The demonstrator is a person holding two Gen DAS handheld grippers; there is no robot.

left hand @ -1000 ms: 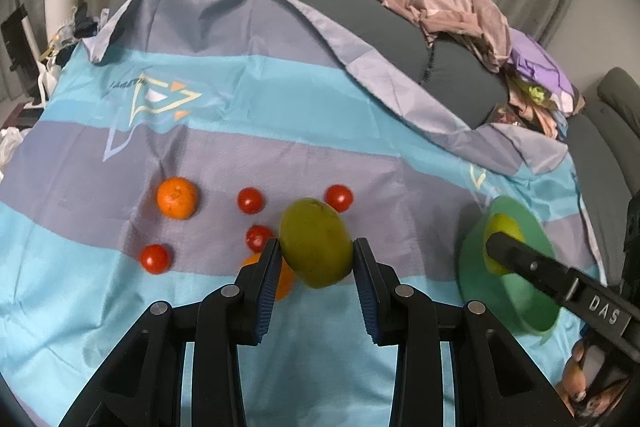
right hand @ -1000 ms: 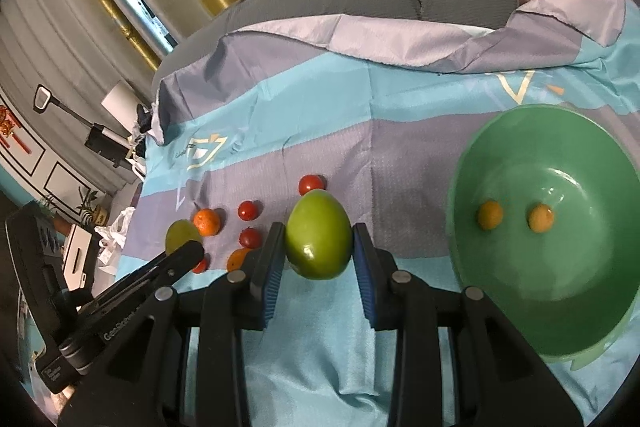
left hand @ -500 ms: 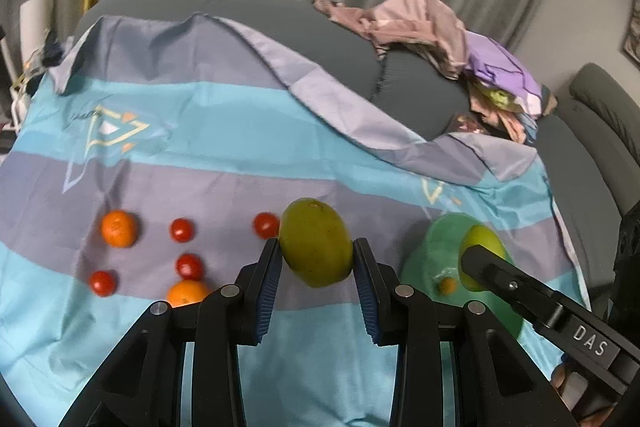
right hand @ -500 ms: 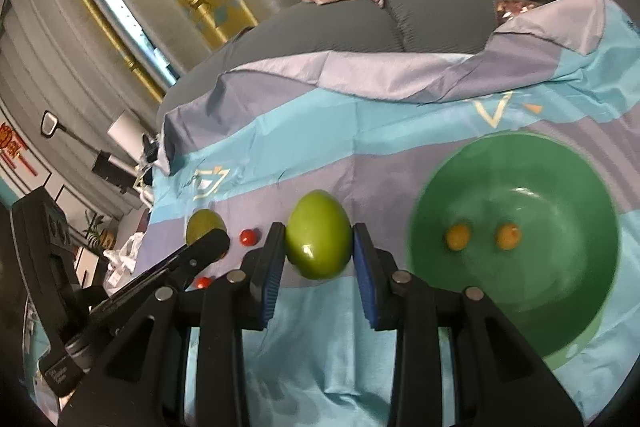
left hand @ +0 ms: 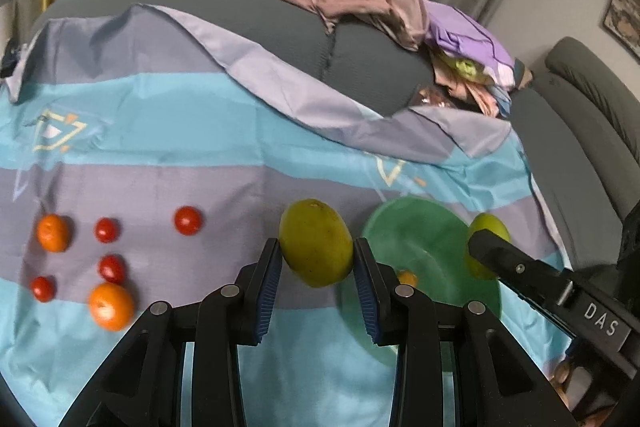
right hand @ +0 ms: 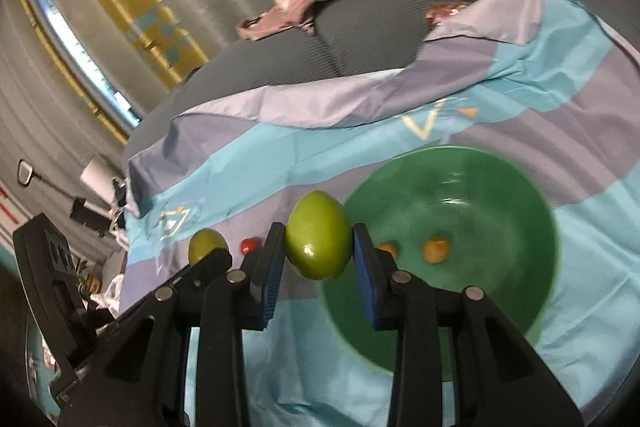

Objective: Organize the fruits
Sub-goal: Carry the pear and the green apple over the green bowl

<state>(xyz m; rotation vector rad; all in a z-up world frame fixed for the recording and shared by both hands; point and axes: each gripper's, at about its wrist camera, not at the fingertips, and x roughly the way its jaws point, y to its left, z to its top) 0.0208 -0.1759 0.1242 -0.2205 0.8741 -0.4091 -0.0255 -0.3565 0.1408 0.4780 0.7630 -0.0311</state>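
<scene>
The green bowl (right hand: 500, 187) holds two small orange fruits (right hand: 436, 249), while each tool, left (left hand: 316, 269) and right (right hand: 319, 259), clamps a green mango (left hand: 316, 247) at the bowl's nine o'clock.

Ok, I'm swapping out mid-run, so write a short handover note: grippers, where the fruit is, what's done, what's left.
Left gripper: shut on a yellow-green mango, held above the cloth.
Right gripper: shut on a green mango, beside the green bowl.
Done: two small orange fruits in the bowl.
Left: both mangoes, two oranges, five tomatoes on the striped cloth.
</scene>
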